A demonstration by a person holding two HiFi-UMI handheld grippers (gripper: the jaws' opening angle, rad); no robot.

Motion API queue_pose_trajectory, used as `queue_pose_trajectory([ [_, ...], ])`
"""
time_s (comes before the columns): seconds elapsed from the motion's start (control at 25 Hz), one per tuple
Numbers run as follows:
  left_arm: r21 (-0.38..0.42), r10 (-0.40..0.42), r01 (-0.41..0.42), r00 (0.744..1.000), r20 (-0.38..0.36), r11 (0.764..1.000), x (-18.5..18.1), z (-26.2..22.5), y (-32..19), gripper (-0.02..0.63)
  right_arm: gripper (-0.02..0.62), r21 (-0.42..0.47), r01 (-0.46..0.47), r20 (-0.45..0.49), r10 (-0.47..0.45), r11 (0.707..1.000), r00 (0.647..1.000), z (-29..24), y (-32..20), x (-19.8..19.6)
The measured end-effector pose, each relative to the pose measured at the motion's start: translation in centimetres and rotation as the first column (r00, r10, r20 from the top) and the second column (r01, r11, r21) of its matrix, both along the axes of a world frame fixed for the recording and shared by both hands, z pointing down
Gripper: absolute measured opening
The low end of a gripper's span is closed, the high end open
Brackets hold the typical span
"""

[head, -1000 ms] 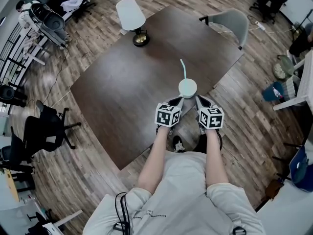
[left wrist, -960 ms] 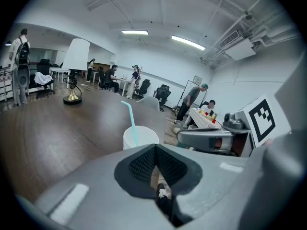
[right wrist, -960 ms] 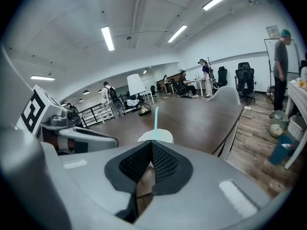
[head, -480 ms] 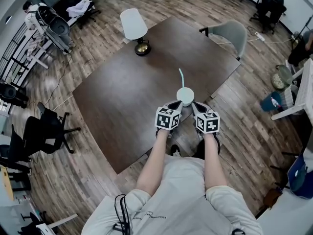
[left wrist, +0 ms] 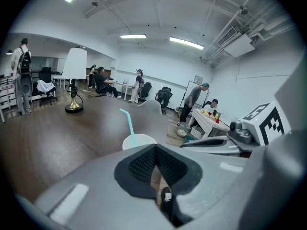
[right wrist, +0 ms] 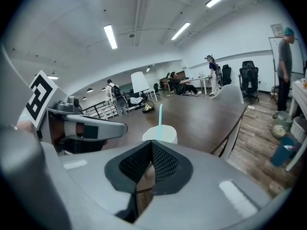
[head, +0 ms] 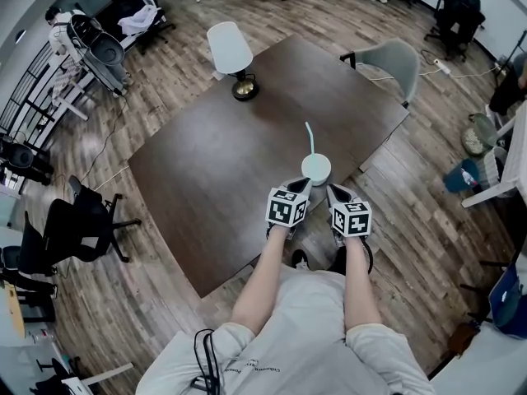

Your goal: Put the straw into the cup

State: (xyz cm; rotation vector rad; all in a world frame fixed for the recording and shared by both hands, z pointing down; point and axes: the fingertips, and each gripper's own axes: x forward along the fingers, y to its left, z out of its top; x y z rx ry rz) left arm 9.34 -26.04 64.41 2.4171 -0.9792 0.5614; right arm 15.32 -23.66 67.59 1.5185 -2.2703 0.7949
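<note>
Still, little had changed over the last second. The cup (head: 316, 169) stood where it had, upright on the table (head: 206, 171) near the edge closest to you, with the straw (head: 310, 140) standing in it and leaning away. Your left gripper (head: 302, 184) and right gripper (head: 333, 190) stayed just behind the cup, one to each side. Each had its jaws drawn together with nothing between them. The lamp (head: 232, 54) stood well apart, near the far edge.
</note>
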Motion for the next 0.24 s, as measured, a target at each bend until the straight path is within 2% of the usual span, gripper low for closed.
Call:
queue_pose_trajectory([
  [0.24, 0.011, -0.045, 0.046, 0.999, -0.018, 0.999, -0.6, -0.2, -1.3, 0.002, 0.023, -0.003, -0.005, -0.023, 0.005, 1.0, 1.0, 0.3, -0.2, 0.6],
])
